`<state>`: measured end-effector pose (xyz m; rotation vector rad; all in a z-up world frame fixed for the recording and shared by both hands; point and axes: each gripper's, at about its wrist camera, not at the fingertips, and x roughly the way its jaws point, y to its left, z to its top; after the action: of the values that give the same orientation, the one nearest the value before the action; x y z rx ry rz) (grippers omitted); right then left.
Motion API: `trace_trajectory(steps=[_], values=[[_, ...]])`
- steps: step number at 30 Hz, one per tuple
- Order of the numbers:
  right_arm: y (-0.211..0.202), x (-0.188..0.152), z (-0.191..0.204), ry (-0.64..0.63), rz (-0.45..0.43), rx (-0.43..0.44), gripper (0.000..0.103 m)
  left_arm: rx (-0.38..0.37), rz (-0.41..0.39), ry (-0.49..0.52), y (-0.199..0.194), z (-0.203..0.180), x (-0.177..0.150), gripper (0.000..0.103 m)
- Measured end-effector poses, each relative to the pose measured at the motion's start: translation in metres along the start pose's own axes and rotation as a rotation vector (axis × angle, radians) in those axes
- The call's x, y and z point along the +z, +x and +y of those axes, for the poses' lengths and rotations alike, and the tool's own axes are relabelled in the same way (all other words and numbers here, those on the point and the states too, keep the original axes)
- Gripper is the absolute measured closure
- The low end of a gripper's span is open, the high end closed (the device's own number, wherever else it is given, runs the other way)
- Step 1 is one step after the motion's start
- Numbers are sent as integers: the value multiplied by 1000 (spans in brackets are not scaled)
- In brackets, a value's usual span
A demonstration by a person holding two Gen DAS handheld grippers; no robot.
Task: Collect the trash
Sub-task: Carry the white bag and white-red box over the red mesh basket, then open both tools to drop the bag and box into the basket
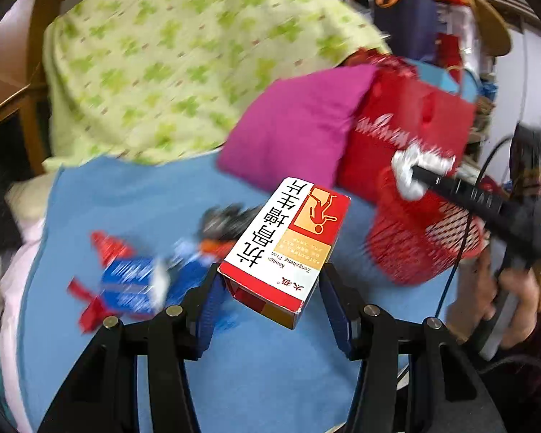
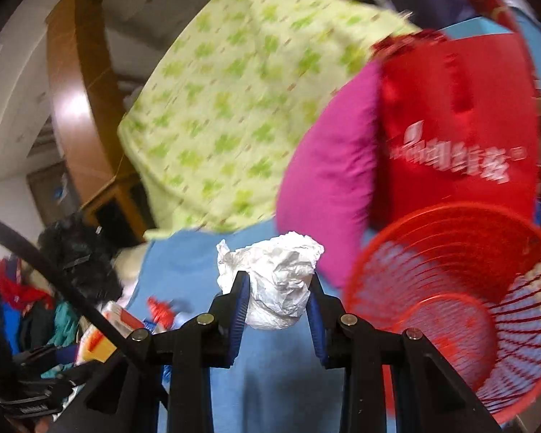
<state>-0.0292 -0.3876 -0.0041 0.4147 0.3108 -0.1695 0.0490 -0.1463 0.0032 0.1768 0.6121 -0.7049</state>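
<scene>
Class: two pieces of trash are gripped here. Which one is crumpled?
The white crumpled paper wad in the right gripper. The red-and-white cardboard medicine box in the left gripper keeps its flat, rigid faces.

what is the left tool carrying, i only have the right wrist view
Observer: The left tool grips a red and white medicine box between its fingers.
Operator: any trash left on the bed
Observer: Yes, a blurred blue and red wrapper lies on the blue sheet left of the box.
Operator: how close is my paper to the basket
Observer: From the left wrist view, the right tool holds the crumpled white paper right by the red basket, which lies on its side.
</scene>
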Motion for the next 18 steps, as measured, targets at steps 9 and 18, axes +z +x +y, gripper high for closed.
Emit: trace_trajectory(steps=[9, 18], values=[[-45, 13, -97, 161, -57, -97, 68, -149, 3, 110, 41, -96, 53, 47], [-56, 14, -134, 262, -23, -118, 42, -152, 67, 192, 90, -162, 67, 41]])
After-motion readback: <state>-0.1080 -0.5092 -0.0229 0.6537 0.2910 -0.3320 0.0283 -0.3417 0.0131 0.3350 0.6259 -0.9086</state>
